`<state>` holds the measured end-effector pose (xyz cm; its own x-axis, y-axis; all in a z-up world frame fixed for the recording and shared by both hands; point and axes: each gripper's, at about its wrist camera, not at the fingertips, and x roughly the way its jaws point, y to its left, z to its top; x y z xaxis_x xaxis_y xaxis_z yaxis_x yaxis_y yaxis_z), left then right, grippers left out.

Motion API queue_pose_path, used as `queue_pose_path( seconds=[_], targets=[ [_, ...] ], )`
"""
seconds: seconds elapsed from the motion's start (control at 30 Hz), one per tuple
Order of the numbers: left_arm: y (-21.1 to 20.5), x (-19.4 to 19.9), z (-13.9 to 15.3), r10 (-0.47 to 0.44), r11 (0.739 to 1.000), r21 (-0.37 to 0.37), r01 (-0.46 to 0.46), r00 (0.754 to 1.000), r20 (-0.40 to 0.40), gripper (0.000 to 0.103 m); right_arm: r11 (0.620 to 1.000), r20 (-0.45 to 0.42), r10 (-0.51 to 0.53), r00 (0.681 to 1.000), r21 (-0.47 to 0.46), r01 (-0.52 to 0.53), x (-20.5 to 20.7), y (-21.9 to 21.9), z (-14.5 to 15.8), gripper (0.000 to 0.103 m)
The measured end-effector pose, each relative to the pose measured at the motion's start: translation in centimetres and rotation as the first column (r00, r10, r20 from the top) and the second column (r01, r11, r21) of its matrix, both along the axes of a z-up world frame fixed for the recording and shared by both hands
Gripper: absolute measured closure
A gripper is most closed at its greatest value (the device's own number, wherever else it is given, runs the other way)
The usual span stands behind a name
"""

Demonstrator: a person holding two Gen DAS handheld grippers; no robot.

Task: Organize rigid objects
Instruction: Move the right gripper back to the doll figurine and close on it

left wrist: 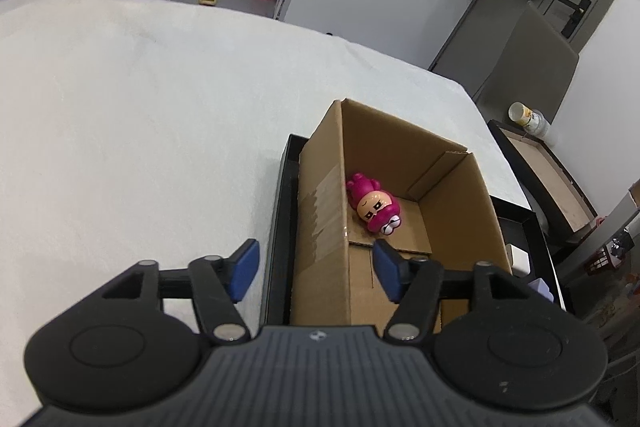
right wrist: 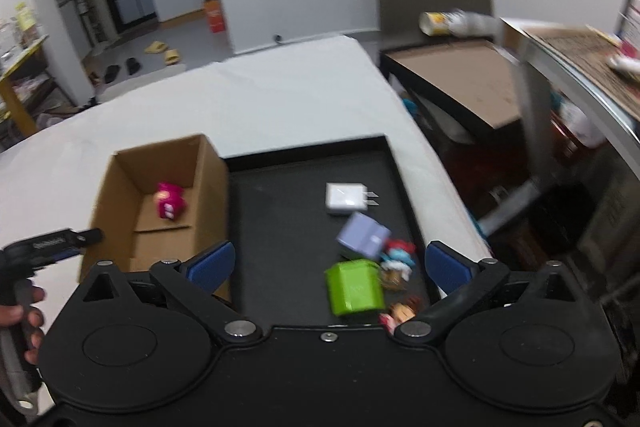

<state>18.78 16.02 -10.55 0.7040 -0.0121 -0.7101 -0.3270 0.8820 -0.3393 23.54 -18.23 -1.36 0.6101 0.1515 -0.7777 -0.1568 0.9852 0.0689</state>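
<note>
Both grippers are up over the white table [left wrist: 140,115] now, and both are empty. The left gripper [left wrist: 316,267] hangs above the near end of the cardboard box [left wrist: 320,187], its blue pads [left wrist: 244,269] spread wide with nothing between them; one pad sits outside the box's left wall, the other over the opening. Down in the box lies the pink toy [left wrist: 374,205], on its side on the box floor against the left wall, face turned up.

From the right side, the right gripper [right wrist: 328,265] is wide open too, hovering over the near part of the black tray [right wrist: 280,219]. The box [right wrist: 160,203] stands in the tray's left end, the toy [right wrist: 170,203] visible inside. Loose on the tray: a white charger [right wrist: 346,199] with its prongs pointing right, a lilac block [right wrist: 362,237] just in front of it, a green box [right wrist: 354,287] nearer still, and small figurines [right wrist: 396,261] bunched beside the green box, too blurred to tell apart. The green box sits between the right gripper's open pads in this view. At the far left, a hand [right wrist: 24,315] grips the left gripper's handle beside the cardboard box.
</note>
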Motion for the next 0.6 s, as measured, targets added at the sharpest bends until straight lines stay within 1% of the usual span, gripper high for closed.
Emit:
queue_pose_path(
  seconds=[0.07, 0.2, 0.27, 0.33, 0.4, 0.5, 0.6],
  targets=[
    [-0.1, -0.1, 0.1, -0.004, 1.000, 0.005, 0.004, 1.000, 0.004, 0.038, 0.999, -0.021, -0.032, 0.999, 0.004, 0.032, -0.1, -0.7, -0.9, 0.000],
    [-0.1, -0.4, 0.3, -0.020, 1.000, -0.021, 0.020, 1.000, 0.020, 0.037, 0.995, -0.062, -0.101, 0.993, 0.011, 0.102, -0.1, -2.1, -2.6, 0.001],
    [-0.1, -0.5, 0.3, -0.027, 0.999, -0.039, 0.028, 0.999, 0.031, 0.037, 0.990, -0.082, -0.137, 0.987, 0.024, 0.139, -0.1, -2.8, -3.3, 0.003],
    [-0.1, -0.5, 0.4, -0.029, 0.999, -0.041, 0.031, 0.999, 0.036, 0.037, 0.987, -0.093, -0.155, 0.984, 0.029, 0.158, -0.1, -3.1, -4.0, 0.005],
    [-0.1, -0.5, 0.4, -0.031, 0.999, -0.042, 0.033, 0.998, 0.045, 0.037, 0.986, -0.102, -0.162, 0.981, 0.019, 0.165, -0.1, -3.3, -4.8, 0.007],
    [-0.1, -0.4, 0.2, -0.035, 0.998, -0.048, 0.037, 0.998, 0.044, 0.038, 0.989, -0.113, -0.147, 0.983, 0.005, 0.148, 0.0, -3.5, -5.9, 0.009],
    [-0.1, -0.3, 0.0, -0.032, 0.998, -0.057, 0.034, 0.999, 0.040, 0.038, 0.993, -0.135, -0.119, 0.984, -0.037, 0.115, 0.2, -3.3, -7.1, 0.016]
  ],
)
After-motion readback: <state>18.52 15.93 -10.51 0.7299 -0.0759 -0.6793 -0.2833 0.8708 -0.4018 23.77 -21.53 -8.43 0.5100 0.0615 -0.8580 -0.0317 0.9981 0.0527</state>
